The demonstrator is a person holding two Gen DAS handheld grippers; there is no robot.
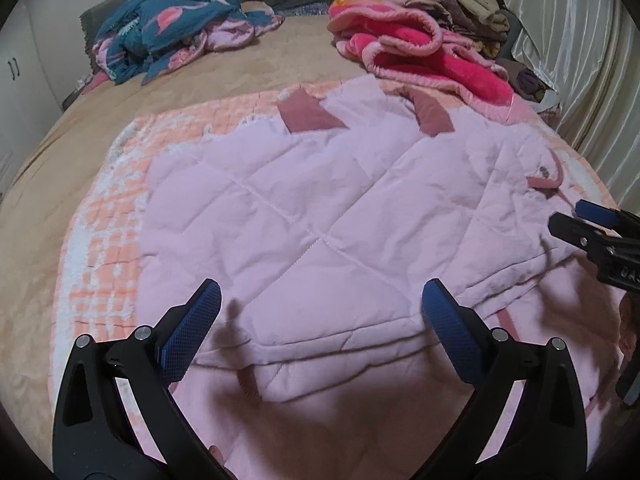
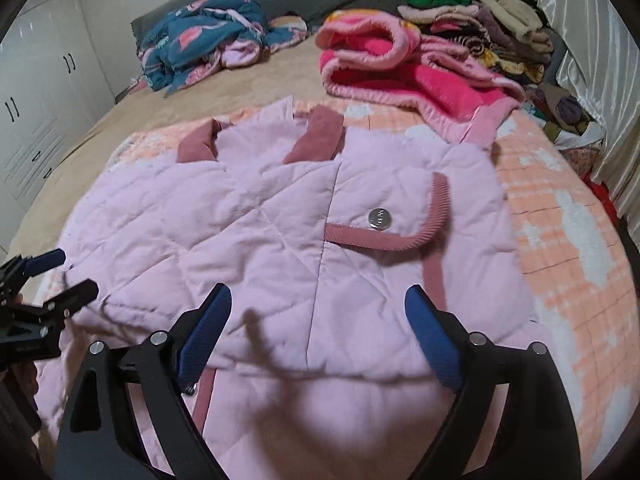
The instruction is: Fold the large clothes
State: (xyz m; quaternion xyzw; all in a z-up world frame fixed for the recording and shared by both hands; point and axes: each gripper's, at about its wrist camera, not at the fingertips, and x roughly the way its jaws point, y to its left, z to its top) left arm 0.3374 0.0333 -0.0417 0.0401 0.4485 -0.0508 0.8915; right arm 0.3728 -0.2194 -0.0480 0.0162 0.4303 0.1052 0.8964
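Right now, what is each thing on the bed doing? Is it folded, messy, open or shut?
Pink quilted jacket: lying flat, partly folded, not held.
Pocket flap: snapped shut.
Left tool: open, above the jacket.
Right tool: open, above the jacket.
Bright pink fleece blanket: loosely rolled.
Blue flamingo quilt: crumpled.
Clothes pile: stacked by the curtain.

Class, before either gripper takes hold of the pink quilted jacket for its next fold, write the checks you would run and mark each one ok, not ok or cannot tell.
1. Left gripper open, nothing between the fingers: ok.
2. Right gripper open, holding nothing: ok.
3. Pink quilted jacket lying spread out on the checked blanket: ok.
4. Jacket's near hem already folded over: ok.
5. Pink fleece pile clear of the jacket: cannot tell; it lies close to the far shoulder.
6. Snap button fastened: cannot tell.
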